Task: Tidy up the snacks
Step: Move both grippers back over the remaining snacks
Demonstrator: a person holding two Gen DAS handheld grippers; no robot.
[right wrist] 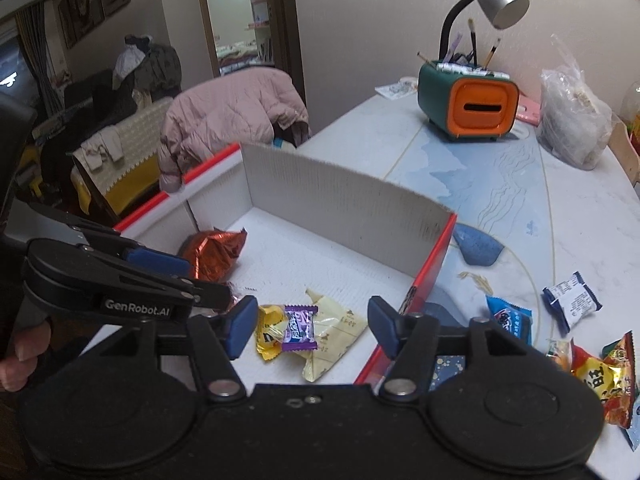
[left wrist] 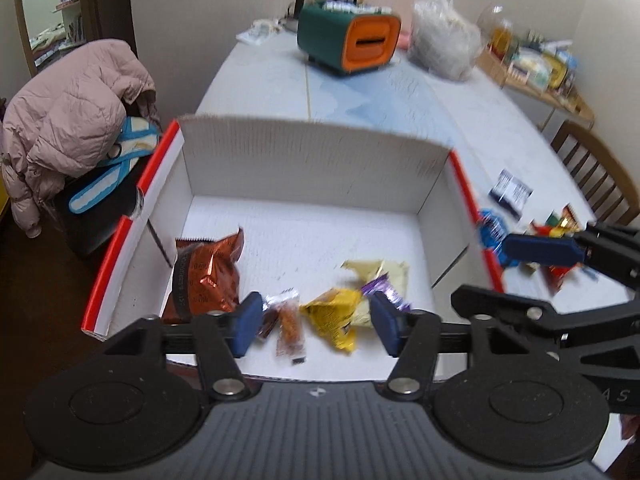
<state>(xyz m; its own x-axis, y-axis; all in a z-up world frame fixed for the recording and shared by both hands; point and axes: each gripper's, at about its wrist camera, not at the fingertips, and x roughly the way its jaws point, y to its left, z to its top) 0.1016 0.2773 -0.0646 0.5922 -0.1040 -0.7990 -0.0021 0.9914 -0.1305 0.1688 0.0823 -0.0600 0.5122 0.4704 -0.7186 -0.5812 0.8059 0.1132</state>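
Snacks [left wrist: 344, 312] lying loose in white box [left wrist: 304, 168], both hand-held grippers [left wrist: 316, 320] [right wrist: 314, 326] apart, empty

The left gripper [left wrist: 316, 322] is matte black with blue finger pads [left wrist: 250, 322] and silver pivot screws. The right gripper [right wrist: 312, 326] matches it. White "GenRobot.AI" lettering marks the left gripper's side.

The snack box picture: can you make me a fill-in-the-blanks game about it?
1. The copper-brown foil packet lies inside the white ____.
2. The small candy resting on the cream wrapper is ____.
3. Both grippers' jaws hold ____.
4. The pen holder has an ____ front.

Missing words: box; purple; nothing; orange
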